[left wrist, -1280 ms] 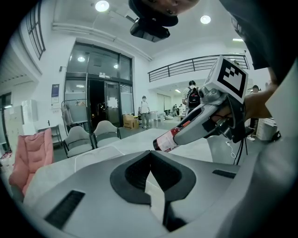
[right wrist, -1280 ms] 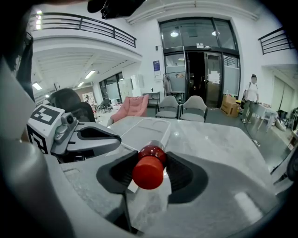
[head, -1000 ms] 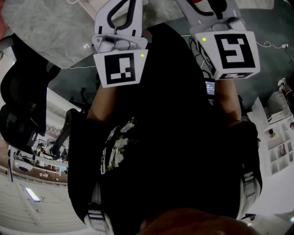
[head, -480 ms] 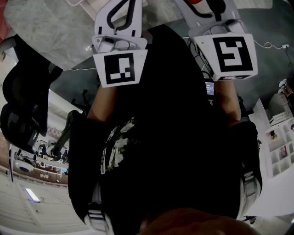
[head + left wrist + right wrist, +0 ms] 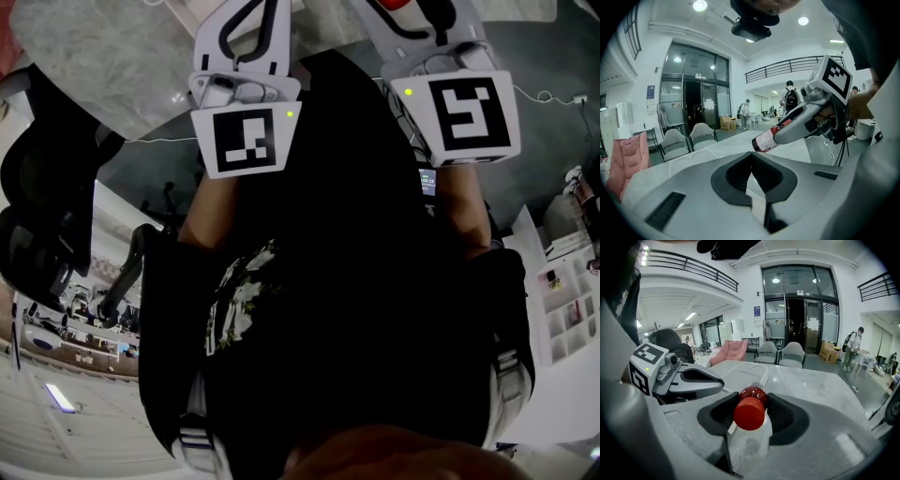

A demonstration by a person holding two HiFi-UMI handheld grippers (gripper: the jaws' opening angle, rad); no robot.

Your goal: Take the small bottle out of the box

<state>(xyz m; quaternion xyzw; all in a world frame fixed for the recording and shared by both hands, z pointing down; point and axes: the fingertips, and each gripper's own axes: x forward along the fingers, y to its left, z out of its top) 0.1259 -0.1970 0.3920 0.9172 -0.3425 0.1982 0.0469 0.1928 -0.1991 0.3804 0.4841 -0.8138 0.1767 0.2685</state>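
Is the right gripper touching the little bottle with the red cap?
Touching. The right gripper view shows the right gripper clamped on both sides of the small red-capped bottle.

Worktop (image 5: 98,56): pale grey with a marbled pattern, glossy, catching spots of ceiling light. In the head view only its rounded corner shows, at top left. In the right gripper view the worktop (image 5: 820,387) runs wide and mostly bare. One clear shallow box (image 5: 742,373) with rounded corners lies flat on it; contents cannot be told. In the left gripper view the same box (image 5: 691,161) shows only as a faint white outline on the worktop (image 5: 717,151). Floor (image 5: 553,37) is dark grey, with a thin white cable (image 5: 550,92) lying on it.
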